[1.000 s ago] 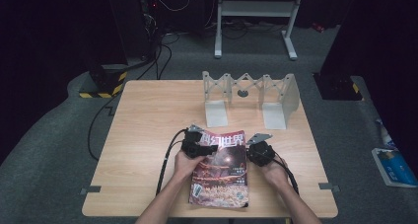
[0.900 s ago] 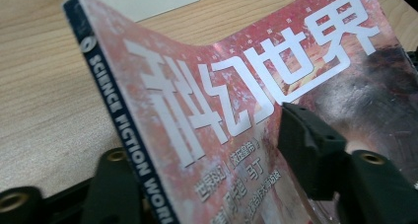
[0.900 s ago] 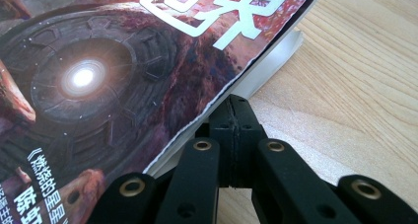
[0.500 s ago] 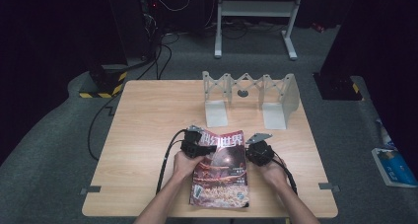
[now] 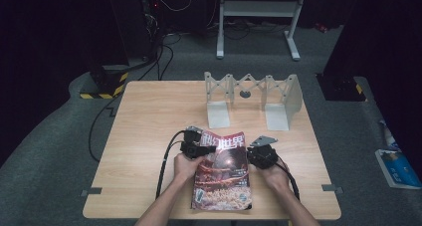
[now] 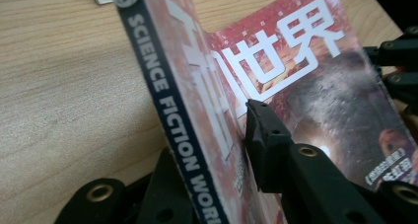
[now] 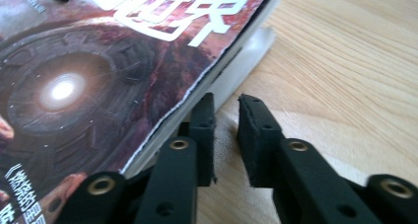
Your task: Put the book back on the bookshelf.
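Nearest us, the magazine point(image 5: 222, 173) lies at the table's point(image 5: 149, 121) near edge between our hands. It looks light, floppy and glossy, so we would pinch it by the stiffer spine rather than a loose page. Our left gripper point(image 6: 217, 150) has just been closing, and its jaws now clamp the spine edge. Our right gripper point(image 7: 226, 135) has just been opening; its jaws stand slightly apart, empty, just beside the page edge. Farther off stands a grey rack point(image 5: 254, 99).

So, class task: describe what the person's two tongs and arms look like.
Both tongs are black. The left tongs trail a black cable; the right tongs carry a grey three-cornered plate on top. Up close, the jaws are flat black bars with brass-ringed holes and blocky pads. The forearms are bare, no sleeves.
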Demonstrator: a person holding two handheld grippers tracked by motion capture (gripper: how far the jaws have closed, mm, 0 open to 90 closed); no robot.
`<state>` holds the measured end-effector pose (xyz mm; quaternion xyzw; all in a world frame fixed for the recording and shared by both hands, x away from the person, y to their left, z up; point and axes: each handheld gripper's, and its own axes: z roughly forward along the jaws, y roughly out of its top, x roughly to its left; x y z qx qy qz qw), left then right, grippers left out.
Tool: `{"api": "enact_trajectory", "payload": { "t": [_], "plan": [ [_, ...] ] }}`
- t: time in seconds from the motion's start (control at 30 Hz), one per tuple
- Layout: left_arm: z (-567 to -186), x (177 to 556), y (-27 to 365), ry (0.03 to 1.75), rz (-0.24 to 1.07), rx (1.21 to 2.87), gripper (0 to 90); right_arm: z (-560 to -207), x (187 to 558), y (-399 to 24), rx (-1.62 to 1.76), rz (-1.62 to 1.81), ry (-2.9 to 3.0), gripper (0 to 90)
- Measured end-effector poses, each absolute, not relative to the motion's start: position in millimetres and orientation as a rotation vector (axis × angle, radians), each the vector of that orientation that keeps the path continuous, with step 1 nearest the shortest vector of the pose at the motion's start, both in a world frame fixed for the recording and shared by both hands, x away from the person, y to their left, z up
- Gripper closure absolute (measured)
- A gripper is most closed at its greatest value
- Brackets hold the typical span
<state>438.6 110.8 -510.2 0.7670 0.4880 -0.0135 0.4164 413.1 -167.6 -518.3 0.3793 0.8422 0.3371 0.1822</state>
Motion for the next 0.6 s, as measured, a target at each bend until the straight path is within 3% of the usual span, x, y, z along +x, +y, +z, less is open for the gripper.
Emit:
{"api": "enact_trajectory", "payload": {
  "t": [0.3,0.6],
  "plan": [
    [-501,433,110,1.200,-0.027,1.894,77.6,-524,400,-188,1.195,0.988,2.255,48.2],
    [-493,428,111,1.177,-0.021,1.881,78.9,-528,396,-213,1.254,0.957,2.130,41.2]
  ]
}}
